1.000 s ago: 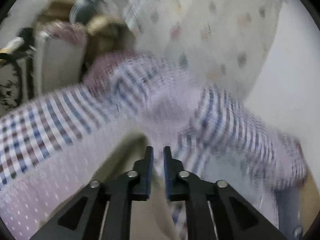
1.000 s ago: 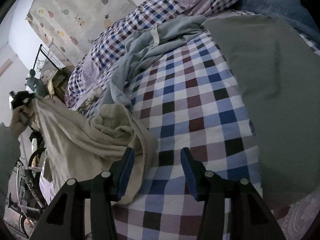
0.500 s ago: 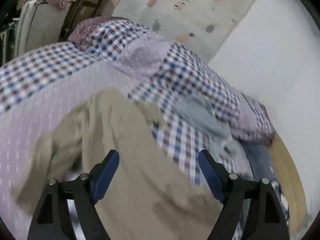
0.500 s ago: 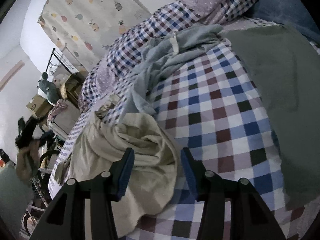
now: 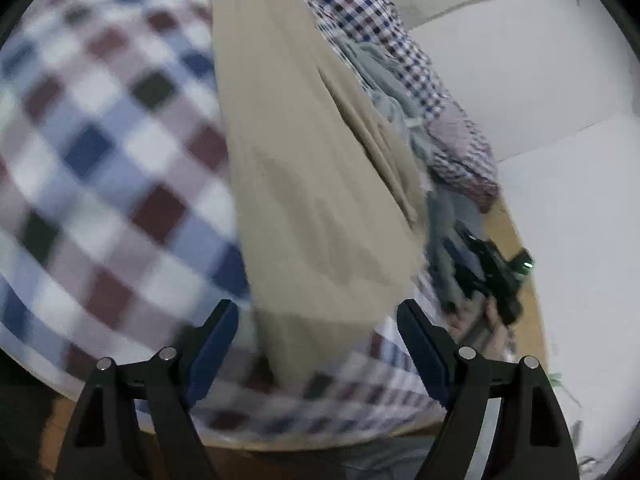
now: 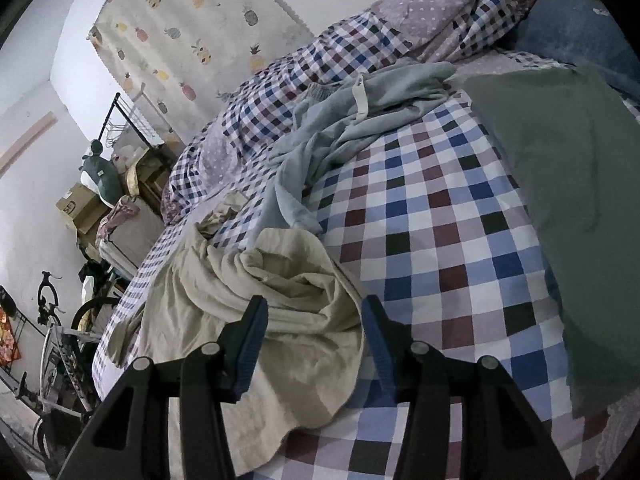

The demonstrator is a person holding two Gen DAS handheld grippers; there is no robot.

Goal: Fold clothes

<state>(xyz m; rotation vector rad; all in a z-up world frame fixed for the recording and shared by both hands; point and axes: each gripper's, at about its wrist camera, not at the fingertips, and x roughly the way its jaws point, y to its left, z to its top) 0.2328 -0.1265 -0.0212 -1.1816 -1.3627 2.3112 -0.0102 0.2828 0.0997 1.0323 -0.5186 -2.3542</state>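
A beige garment lies stretched in a long strip across the checked bedsheet. Its near end reaches between the wide-open jaws of my left gripper, and the pads do not touch it. In the right wrist view the same beige garment is bunched at the bed's near left corner. My right gripper hovers just over that heap, jaws apart, pressing nothing. The left wrist view shows the right gripper's black body, blurred, with a hand holding it.
A pale grey-blue garment lies crumpled mid-bed against a rolled checked duvet. A flat grey-green garment covers the right side, with a blue item behind it. A bicycle, boxes and a rack stand left of the bed.
My left gripper went from nearly shut to wide open and swung down to the bed's edge. The beige garment, held up at the left before, has dropped onto the bed. The right gripper stayed put.
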